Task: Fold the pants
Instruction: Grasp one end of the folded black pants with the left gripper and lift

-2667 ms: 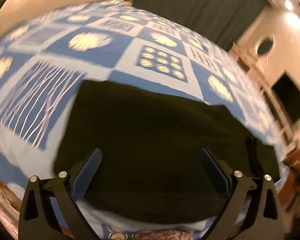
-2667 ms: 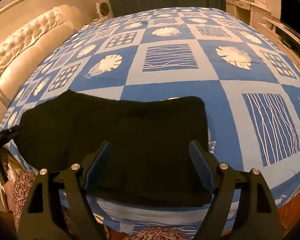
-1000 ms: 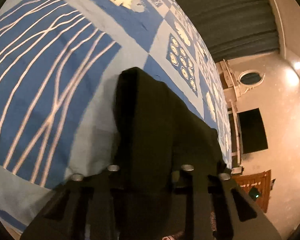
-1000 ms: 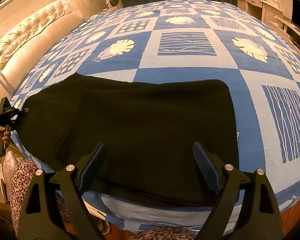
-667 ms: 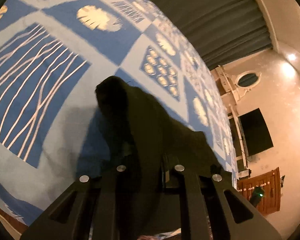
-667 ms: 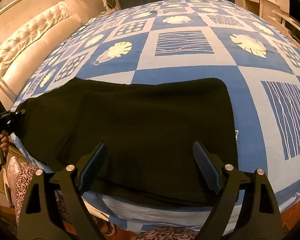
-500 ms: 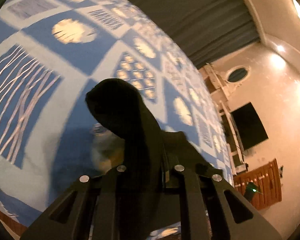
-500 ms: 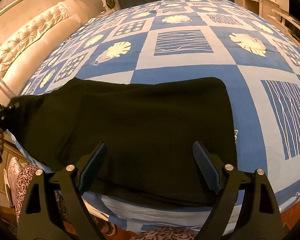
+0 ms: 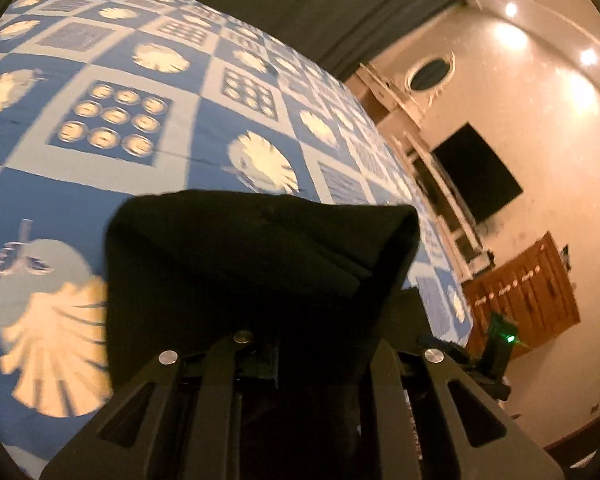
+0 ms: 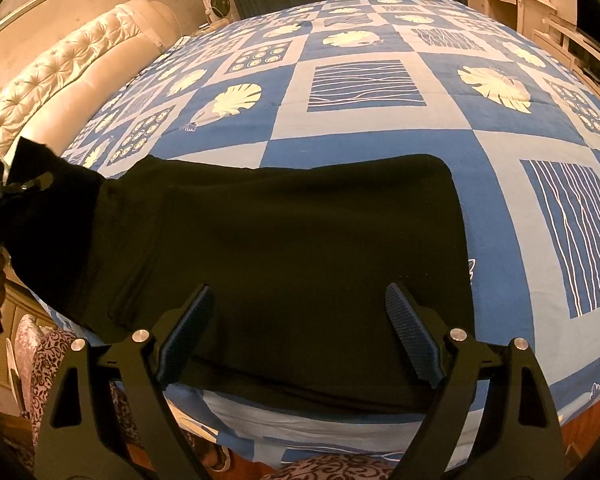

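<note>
Left jaws (image 9: 300, 344) clamped on pants (image 10: 292, 248) end, lifted off bed (image 10: 364, 128); right jaws (image 10: 296, 332) wide, empty, over the rest (lying flat). Soft, limp fabric: grip edges, corners.

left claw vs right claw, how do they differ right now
The left claw is shut on an end of the black pants, lifting it off the bed; the right claw is open and holds nothing. Cloth hides the left claw's fingers, while the right claw's ribbed blue pads are bare, hanging over the flat part. Both have black frames and point down at the blue quilt.
</note>
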`<control>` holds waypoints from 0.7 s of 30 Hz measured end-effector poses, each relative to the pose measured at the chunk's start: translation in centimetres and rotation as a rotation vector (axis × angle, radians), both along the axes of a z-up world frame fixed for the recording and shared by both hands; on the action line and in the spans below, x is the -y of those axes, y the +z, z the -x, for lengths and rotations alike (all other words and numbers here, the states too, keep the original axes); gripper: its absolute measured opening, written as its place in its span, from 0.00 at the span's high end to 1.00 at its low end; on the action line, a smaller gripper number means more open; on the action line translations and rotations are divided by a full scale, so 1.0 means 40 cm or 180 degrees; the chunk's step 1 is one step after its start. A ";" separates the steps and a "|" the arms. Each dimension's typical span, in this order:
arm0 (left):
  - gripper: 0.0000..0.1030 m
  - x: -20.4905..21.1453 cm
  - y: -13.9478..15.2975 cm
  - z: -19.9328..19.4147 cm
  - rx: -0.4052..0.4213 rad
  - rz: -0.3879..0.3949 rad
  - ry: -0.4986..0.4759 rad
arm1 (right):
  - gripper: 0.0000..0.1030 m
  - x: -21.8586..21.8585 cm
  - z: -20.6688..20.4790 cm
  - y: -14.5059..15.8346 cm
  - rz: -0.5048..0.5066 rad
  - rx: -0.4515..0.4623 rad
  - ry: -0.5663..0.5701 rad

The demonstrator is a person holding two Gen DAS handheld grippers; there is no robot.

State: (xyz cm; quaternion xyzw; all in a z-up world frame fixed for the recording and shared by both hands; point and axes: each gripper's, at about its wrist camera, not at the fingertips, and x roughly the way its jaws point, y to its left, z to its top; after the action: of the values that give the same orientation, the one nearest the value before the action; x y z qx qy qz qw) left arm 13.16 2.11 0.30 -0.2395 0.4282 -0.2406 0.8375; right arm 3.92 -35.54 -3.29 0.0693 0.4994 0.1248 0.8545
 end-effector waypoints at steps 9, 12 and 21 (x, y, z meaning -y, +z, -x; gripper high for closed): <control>0.85 0.110 -0.077 -0.024 -0.0122 -0.0334 0.0027 | 0.15 -0.002 0.000 -0.002 0.0064 0.0012 0.0022; 0.83 0.135 -0.084 -0.024 -0.0135 -0.0469 0.0084 | 0.14 -0.001 0.000 -0.002 0.0077 0.0017 0.0027; 0.30 0.219 -0.060 -0.006 -0.0109 -0.0263 0.0134 | 0.14 -0.006 0.002 -0.004 0.0084 0.0016 0.0037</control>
State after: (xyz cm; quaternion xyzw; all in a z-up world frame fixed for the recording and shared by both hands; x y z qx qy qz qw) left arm 13.40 -6.64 -2.08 -0.2177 0.4470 -0.2010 0.8441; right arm 3.84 -35.29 -3.43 0.0548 0.4992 0.1233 0.8559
